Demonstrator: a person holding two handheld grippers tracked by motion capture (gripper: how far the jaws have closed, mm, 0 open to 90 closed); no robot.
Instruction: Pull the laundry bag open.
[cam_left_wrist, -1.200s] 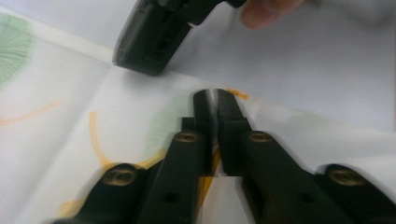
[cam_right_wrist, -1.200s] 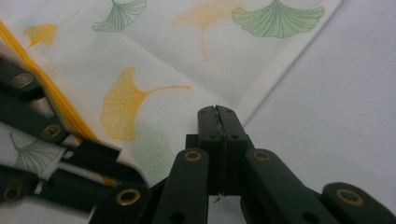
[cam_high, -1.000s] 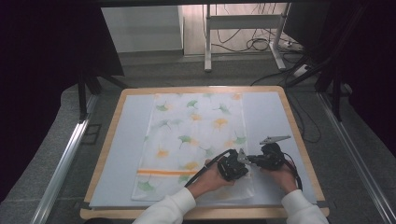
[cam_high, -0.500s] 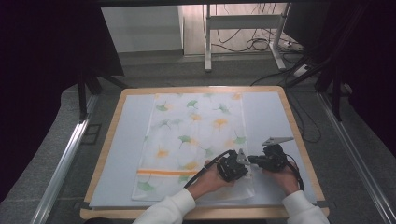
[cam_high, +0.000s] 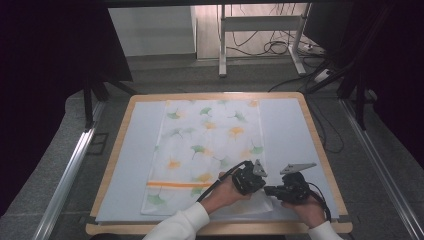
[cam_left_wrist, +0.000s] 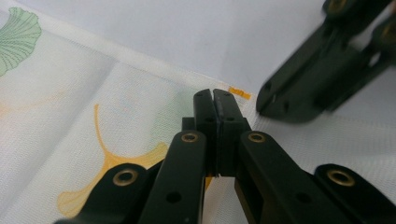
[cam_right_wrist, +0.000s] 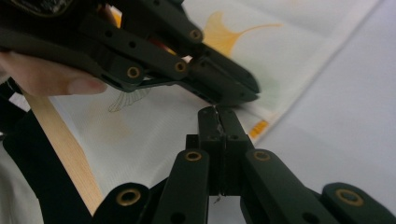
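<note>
A white cloth (cam_high: 210, 145) printed with green and orange ginkgo leaves lies flat on the pale mat (cam_high: 285, 125). Both grippers meet at its near right corner. My left gripper (cam_high: 261, 186) is shut, its tips (cam_left_wrist: 214, 93) low over the cloth's hem beside a small orange tag (cam_left_wrist: 239, 93). My right gripper (cam_high: 270, 190) is shut too, its tips (cam_right_wrist: 218, 111) at the same hem near the tag (cam_right_wrist: 258, 128). The left gripper (cam_right_wrist: 252, 95) crosses just beyond them. I see nothing pinched in either gripper.
The mat rests on a board with a wooden rim (cam_high: 320, 150), whose near edge (cam_right_wrist: 65, 154) runs close under my hands. Metal rails (cam_high: 70, 170) flank the table. Cables and a desk frame (cam_high: 260, 30) stand on the floor beyond.
My right gripper has drawn back toward the near edge of the table, ending tip to tip with the left gripper. The left gripper and the cloth have stayed put.
</note>
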